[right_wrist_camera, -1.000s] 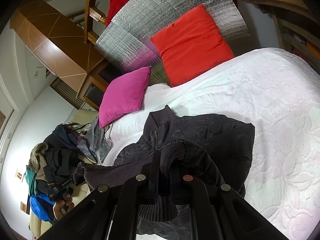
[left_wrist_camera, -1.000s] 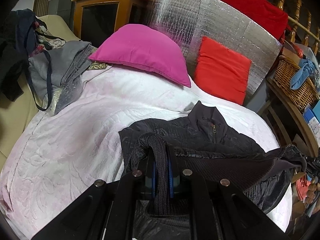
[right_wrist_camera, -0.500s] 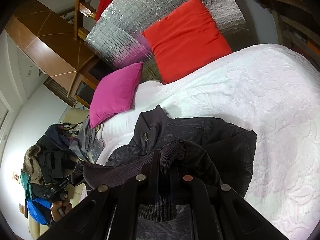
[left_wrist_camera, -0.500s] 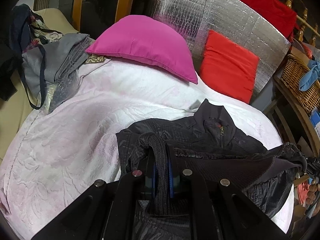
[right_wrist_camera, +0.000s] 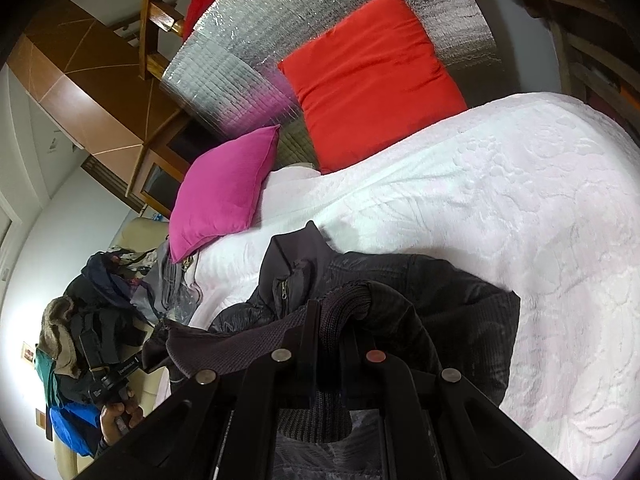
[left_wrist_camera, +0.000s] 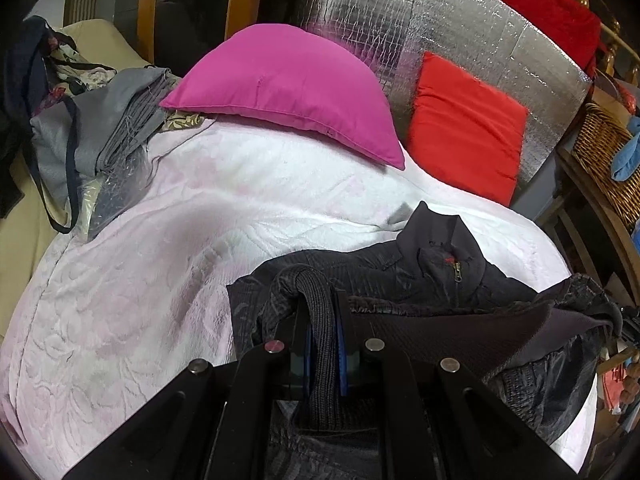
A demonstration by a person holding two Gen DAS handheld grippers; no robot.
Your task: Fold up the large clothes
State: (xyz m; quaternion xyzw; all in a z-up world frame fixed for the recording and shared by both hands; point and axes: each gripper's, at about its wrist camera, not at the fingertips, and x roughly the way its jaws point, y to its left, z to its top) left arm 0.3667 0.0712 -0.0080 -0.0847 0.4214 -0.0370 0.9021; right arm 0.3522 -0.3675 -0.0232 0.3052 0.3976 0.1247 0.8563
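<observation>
My left gripper (left_wrist_camera: 322, 334) and right gripper (right_wrist_camera: 334, 334) each clench the ribbed hem of the dark jacket (left_wrist_camera: 436, 276), collar toward the pink pillow (left_wrist_camera: 288, 88); I judge keeping the hem taut and level best for folding it collarward.

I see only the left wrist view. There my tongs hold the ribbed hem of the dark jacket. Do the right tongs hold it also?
Observer: Yes. The right tongs are shut on the ribbed hem of the jacket.
Operator: Is the bed free on the far side of the jacket?
Observer: In the right wrist view the white bedspread lies bare from the jacket's edge out to the right.
Operator: Can you see the person anywhere?
Observer: Only a hand, low at the left edge of that view, closed round a black handle.
</observation>
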